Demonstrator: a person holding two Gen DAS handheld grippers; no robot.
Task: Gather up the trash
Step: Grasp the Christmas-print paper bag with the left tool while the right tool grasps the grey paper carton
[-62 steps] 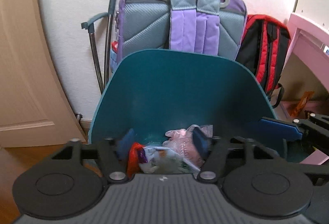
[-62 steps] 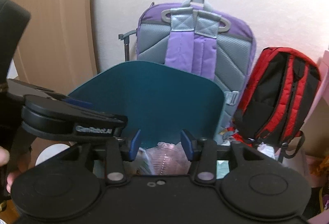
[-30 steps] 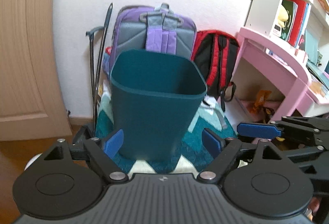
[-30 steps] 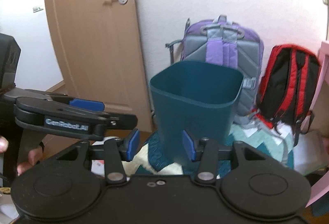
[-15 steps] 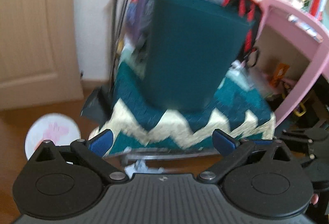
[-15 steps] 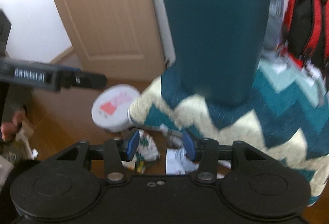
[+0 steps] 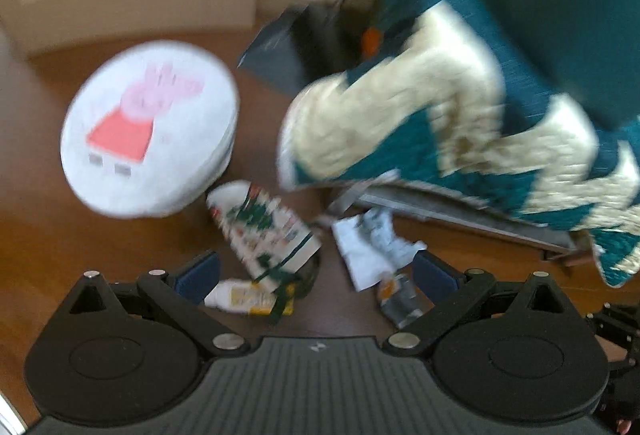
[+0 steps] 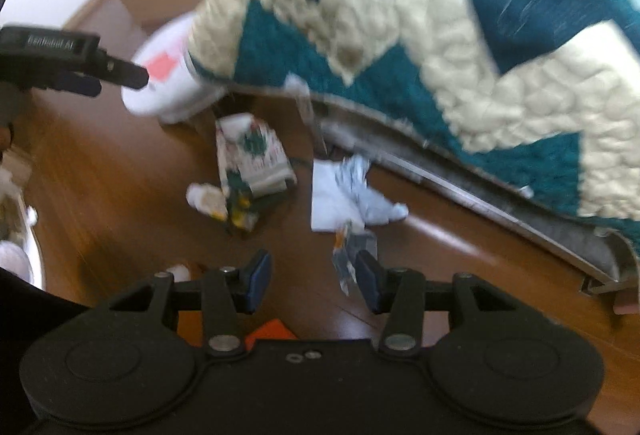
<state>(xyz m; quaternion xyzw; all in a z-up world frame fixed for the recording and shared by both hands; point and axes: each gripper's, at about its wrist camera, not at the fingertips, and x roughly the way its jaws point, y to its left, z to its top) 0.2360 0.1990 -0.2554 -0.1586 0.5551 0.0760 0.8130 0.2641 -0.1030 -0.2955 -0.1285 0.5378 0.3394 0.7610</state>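
Hovering both grippers, left (image 7: 314, 273) and right (image 8: 314, 281), jaws apart and empty, I might fumble the foil (image 8: 352, 249) at 12 since it's flat on the floor (image 8: 120, 195).

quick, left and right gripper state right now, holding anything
Left gripper: open, holding nothing, above the floor litter.
Right gripper: open, holding nothing; a small wrapper lies on the floor by its right finger.

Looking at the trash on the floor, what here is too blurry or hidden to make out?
- Carton, left wrist view: print smeared by motion blur.
- Small bottle, left wrist view: partly behind the left gripper's finger.
- Foil wrapper, right wrist view: blurred, brand unreadable.
- Orange scrap, right wrist view: mostly hidden by the right gripper body.
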